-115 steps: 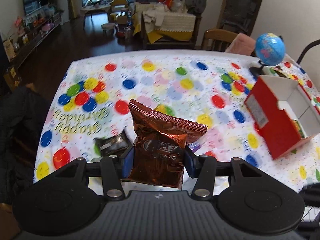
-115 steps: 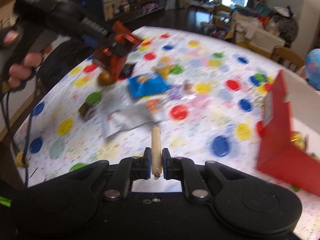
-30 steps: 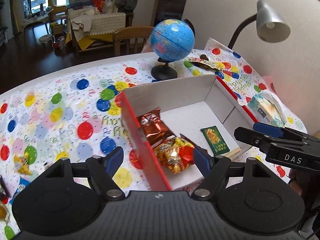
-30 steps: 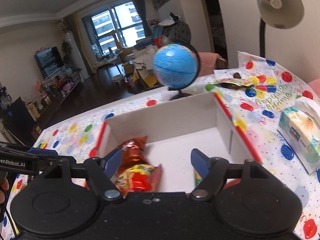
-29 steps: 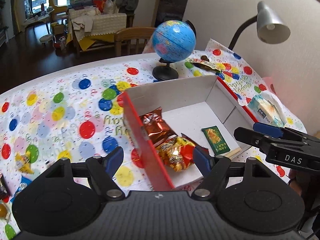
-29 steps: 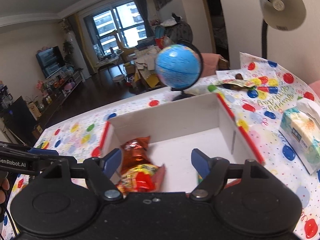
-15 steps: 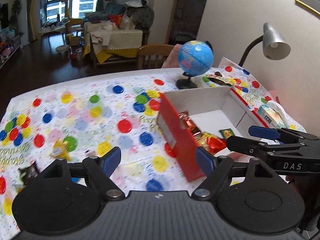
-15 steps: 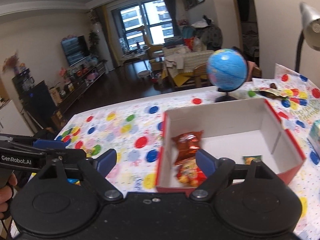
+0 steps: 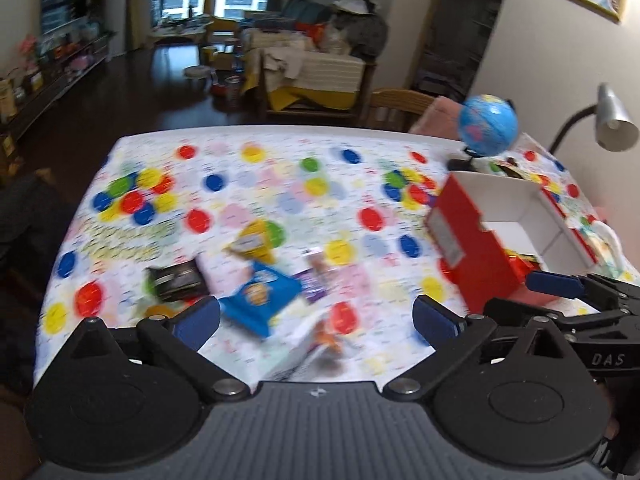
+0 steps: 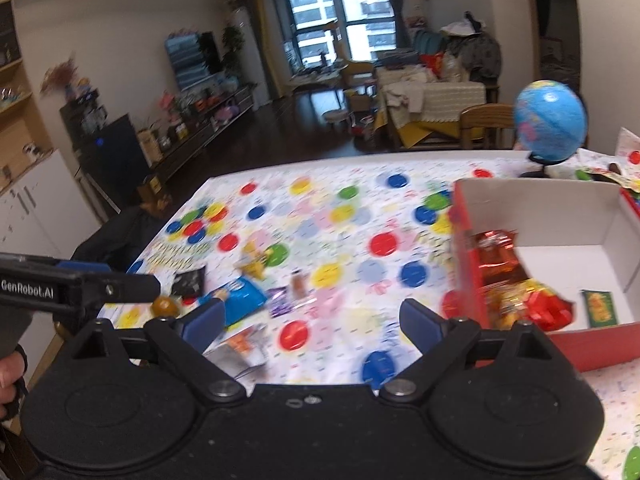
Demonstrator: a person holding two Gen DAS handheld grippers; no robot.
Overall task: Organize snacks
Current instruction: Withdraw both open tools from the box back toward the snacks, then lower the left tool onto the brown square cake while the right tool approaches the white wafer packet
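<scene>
A red box (image 9: 472, 256) with a white inside stands at the right of the table; in the right wrist view the red box (image 10: 468, 272) holds an orange foil bag (image 10: 496, 256), a red-yellow pack (image 10: 532, 304) and a green sachet (image 10: 598, 308). Loose snacks lie on the spotted cloth: a blue bag (image 9: 260, 292), a black packet (image 9: 176, 280), a yellow packet (image 9: 252, 242), a purple packet (image 9: 312, 284) and a silver-orange pack (image 9: 316, 340). My left gripper (image 9: 316, 320) is open and empty above them. My right gripper (image 10: 312, 322) is open and empty left of the box.
A blue globe (image 10: 550, 120) stands behind the box. A desk lamp (image 9: 612, 124) and a tissue pack (image 9: 604, 244) are at the far right. A wooden chair (image 9: 396, 108) stands at the table's far edge. A brown round sweet (image 10: 165, 306) lies near the left edge.
Both grippers, empty after dropping their snacks in the box, have swung left away from it, back over the loose snacks. Both stay open.
</scene>
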